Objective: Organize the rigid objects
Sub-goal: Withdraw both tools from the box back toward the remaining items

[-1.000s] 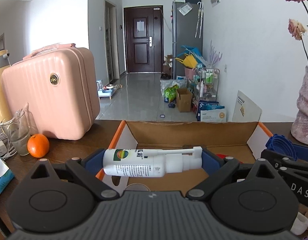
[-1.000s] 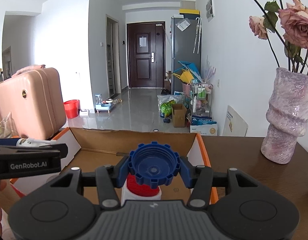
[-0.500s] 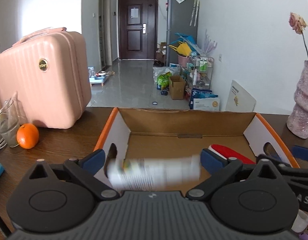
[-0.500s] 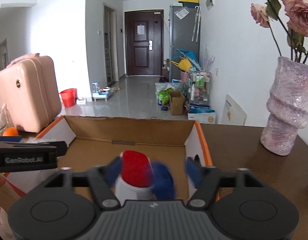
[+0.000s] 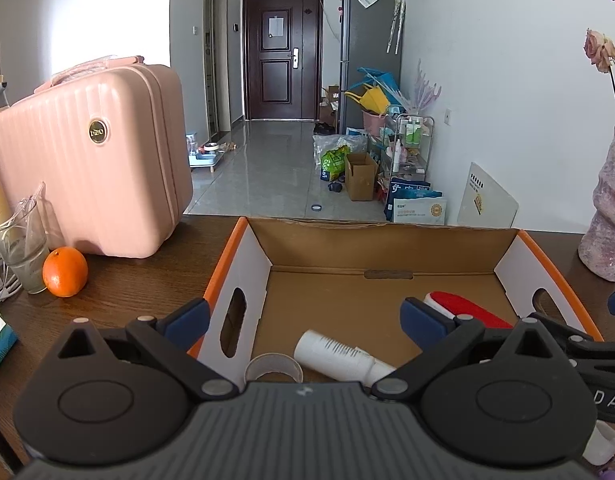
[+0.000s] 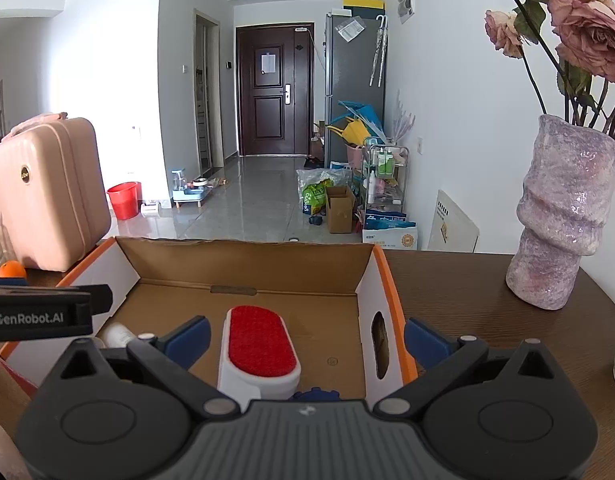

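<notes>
Here, in the left wrist view, I read the left gripper (image 5: 303,316) with its jaws spread wide and nothing between the blue pads (image 5: 187,316). It hangs over the near left part of the cardboard box (image 5: 383,228), which sits on the dark wooden table (image 5: 119,284). On the box floor, a white spray bottle (image 5: 339,356) lies on its side, tilted, close to the near wall. Just to its left I see the rim of a clear round cap (image 5: 273,368); I cannot tell whether the two touch. A red-faced lint brush (image 5: 463,306) lies further right in the box, partly behind the right pad. Left of the box, an orange (image 5: 64,272) rests beside a clear cup (image 5: 19,252) and in front of a pink suitcase (image 5: 91,160). A mottled pink vase (image 5: 605,208) stands at the right edge.

In the right wrist view, I read the right gripper (image 6: 305,340) likewise spread wide and empty, positioned over the right half of the box (image 6: 243,246). The lint brush (image 6: 261,346) lies flat on the box floor between the pads, red face upward. A blue toothed lid (image 6: 315,394) shows just at the camera housing edge, near the brush; contact is unclear. The white bottle (image 6: 117,334) shows at the left, partly covered by the other gripper's body (image 6: 39,312). The vase (image 6: 563,216) stands on the table (image 6: 467,300), right of the box and well apart from it.
</notes>
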The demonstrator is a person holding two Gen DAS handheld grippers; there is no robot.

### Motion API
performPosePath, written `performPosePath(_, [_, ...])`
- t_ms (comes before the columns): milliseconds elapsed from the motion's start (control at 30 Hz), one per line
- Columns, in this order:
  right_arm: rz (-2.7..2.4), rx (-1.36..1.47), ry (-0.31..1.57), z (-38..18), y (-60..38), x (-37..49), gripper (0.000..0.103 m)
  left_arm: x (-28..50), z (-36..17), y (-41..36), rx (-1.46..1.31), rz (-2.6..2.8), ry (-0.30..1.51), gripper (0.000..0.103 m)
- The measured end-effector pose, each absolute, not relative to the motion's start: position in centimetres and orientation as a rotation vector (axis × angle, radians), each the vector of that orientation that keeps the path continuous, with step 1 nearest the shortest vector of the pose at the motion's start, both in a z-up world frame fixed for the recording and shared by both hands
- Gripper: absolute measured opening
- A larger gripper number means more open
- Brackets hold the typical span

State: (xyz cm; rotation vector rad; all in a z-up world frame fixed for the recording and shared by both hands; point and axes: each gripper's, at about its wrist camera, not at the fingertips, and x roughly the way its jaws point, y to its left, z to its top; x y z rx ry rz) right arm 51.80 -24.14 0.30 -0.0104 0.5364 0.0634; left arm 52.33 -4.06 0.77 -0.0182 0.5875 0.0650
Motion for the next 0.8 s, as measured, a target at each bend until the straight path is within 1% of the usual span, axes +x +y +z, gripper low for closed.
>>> performPosePath(400, [0.058, -0.003, 0.509, 1.1, -24.2, 50.5, 0.103, 50.7, 1.8, -4.1, -0.02, 0.074, 0.55, 0.103])
performPosePath(800, [0.058, 0.011, 0.445, 2.3, -24.8, 45.8, 0.103, 45.9, 3.3, -3.7, -0.015, 0.082, 0.483, 0.103])
